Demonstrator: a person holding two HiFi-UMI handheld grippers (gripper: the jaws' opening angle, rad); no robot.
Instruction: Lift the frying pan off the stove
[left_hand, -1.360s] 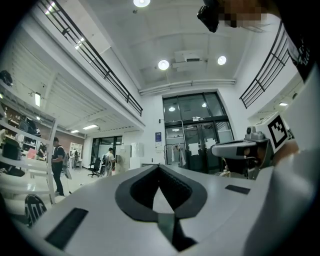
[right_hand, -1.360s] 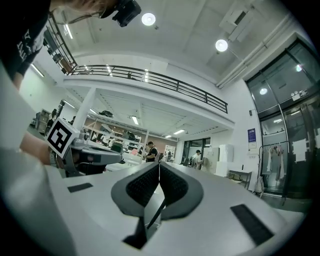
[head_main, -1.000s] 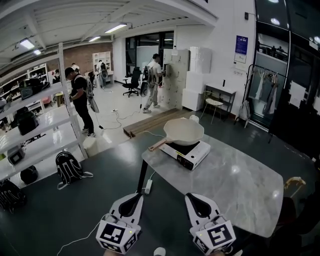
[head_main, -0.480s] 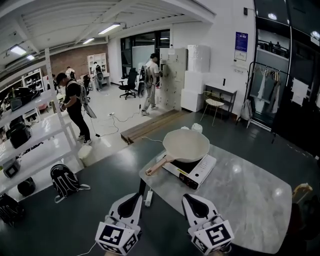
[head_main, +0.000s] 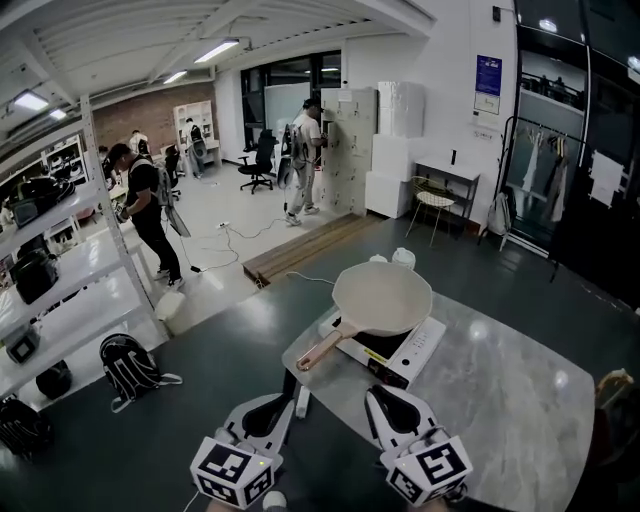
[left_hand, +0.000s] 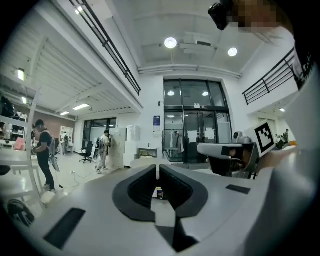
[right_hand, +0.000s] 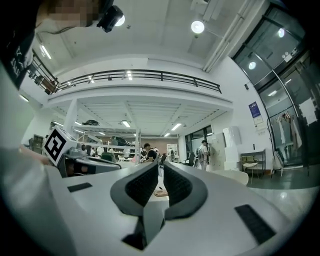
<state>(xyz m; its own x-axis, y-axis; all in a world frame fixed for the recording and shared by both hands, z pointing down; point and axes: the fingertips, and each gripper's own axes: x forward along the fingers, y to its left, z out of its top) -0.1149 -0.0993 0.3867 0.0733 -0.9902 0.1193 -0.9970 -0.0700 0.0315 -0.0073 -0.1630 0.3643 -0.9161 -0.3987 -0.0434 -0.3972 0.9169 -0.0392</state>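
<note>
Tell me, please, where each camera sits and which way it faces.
Head view: on the person's head, looking down and forward over the left gripper and right gripper to the frying pan on the stove.
Left gripper view: on that gripper, along its shut jaws; right gripper at right.
Right gripper view: on that gripper, along its shut jaws; left gripper at left.
Shared: all three show the bystander at the lockers.

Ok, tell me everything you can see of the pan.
The pan is round, shallow and cream-coloured, matte inside, and looks empty. Its long, wood-like handle sticks out past the stove toward the near-left edge of the table. The pan sits level on the white single-burner stove at the table's far-left corner. Only the stove touches it.
</note>
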